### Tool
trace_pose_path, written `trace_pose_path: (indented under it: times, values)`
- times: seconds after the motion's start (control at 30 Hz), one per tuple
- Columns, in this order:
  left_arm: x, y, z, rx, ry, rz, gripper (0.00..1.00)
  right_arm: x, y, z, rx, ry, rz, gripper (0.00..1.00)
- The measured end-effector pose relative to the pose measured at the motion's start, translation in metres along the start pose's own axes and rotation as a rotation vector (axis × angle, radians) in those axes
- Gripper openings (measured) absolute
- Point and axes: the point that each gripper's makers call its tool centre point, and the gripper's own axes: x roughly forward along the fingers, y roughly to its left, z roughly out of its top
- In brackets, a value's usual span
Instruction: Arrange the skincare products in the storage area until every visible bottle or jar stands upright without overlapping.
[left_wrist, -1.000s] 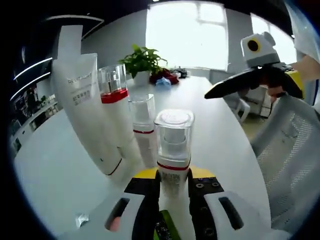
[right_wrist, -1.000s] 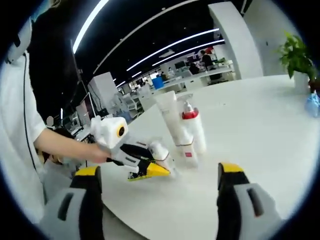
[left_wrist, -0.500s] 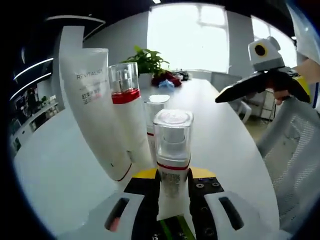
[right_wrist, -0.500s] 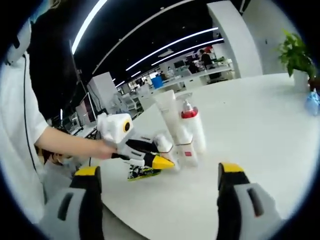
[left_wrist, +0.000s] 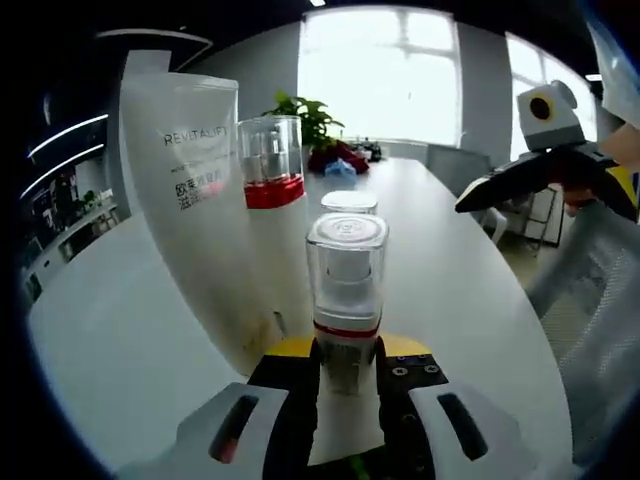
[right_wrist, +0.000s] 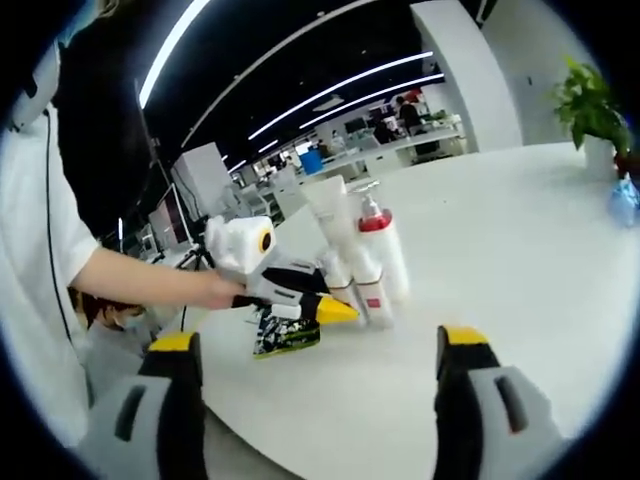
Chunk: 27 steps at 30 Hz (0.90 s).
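My left gripper (left_wrist: 345, 365) is shut on a small white bottle (left_wrist: 346, 285) with a clear cap and a red band, held upright. Close ahead stand a tall white tube (left_wrist: 195, 200), a pump bottle (left_wrist: 272, 195) with a red collar, and a clear-capped bottle (left_wrist: 348, 203) behind the held one. In the right gripper view a hand holds the left gripper (right_wrist: 290, 297) against the same group: tube (right_wrist: 328, 212), pump bottle (right_wrist: 381, 252) and a short bottle (right_wrist: 373, 297). My right gripper (right_wrist: 320, 400) stands open and holds nothing, and it hovers off the table's right side (left_wrist: 545, 170).
A dark green sachet (right_wrist: 285, 335) lies flat on the white table (right_wrist: 500, 260) below the left gripper. A potted plant (left_wrist: 310, 115) and a blue item (right_wrist: 625, 200) sit at the far end. A mesh chair (left_wrist: 590, 330) stands past the table's right edge. A person's sleeve is at left.
The left gripper has carried the small bottle forward, off the sachet and up to the tube and pump bottle. The right gripper has hardly moved and stays open.
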Motion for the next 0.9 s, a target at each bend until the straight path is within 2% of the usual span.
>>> trace_pose_path:
  times: [0.77, 0.9]
  values:
    - [0.006, 0.003, -0.006, -0.01, 0.046, -0.017, 0.18, -0.001, 0.0, 0.0, 0.002, -0.001, -0.002, 0.98]
    - [0.004, 0.002, -0.012, -0.025, 0.065, -0.016, 0.22, -0.002, 0.0, 0.002, -0.003, -0.004, -0.004, 0.98]
